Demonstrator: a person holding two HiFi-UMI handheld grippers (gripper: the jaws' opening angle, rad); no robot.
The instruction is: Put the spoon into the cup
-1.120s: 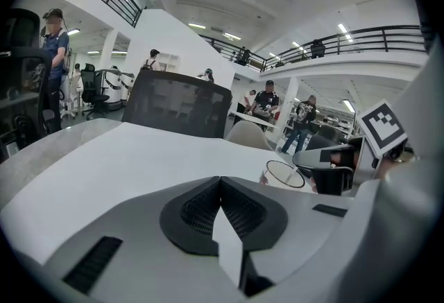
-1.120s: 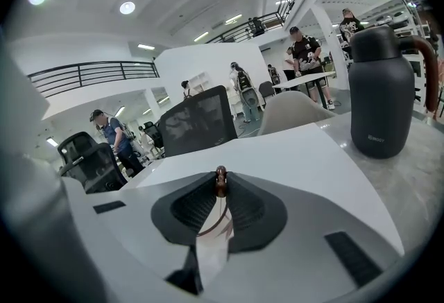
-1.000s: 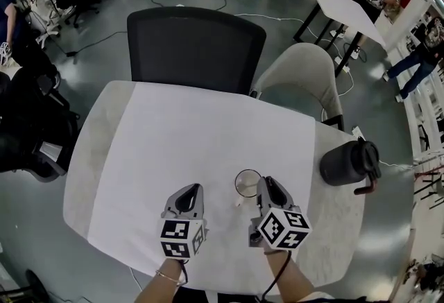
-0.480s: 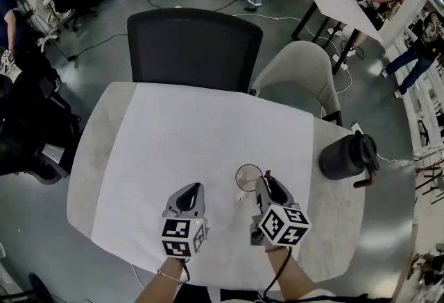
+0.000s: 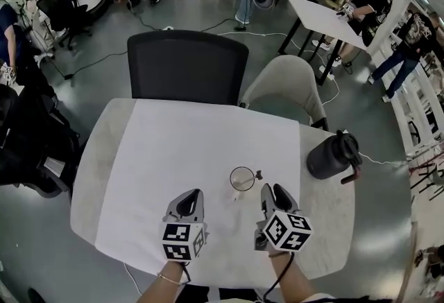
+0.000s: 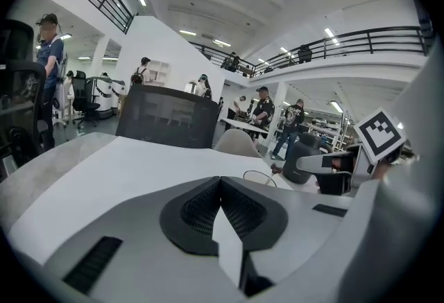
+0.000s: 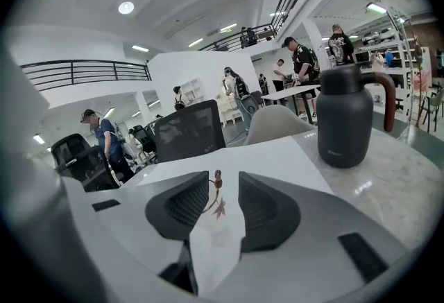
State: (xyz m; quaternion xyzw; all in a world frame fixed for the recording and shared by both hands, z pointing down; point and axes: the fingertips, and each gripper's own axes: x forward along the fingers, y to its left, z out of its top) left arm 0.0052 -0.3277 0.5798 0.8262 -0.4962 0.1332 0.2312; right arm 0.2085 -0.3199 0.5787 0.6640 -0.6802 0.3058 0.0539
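A clear glass cup [image 5: 243,178] stands on the white cloth near the table's front. The spoon [image 5: 257,174] leans in it, its dark handle end sticking out over the right rim. My right gripper [image 5: 274,191] is open just behind and right of the cup, apart from it. In the right gripper view the spoon's handle [image 7: 217,180] shows through the gap between the right gripper's [image 7: 222,206] spread jaws. My left gripper [image 5: 192,198] sits shut and holds nothing, to the left of the cup. In the left gripper view its jaws meet, with the cup [image 6: 260,177] ahead at right.
A dark flask [image 5: 331,154] with a reddish handle stands on the marble table [image 5: 90,170] at the right, also large in the right gripper view [image 7: 347,114]. A black chair [image 5: 187,62] and a beige chair [image 5: 281,87] stand behind the table. People work farther off.
My right gripper has drawn back from the cup's side toward me; the spoon stays in the cup. The head view has shifted, and the left gripper has kept its place.
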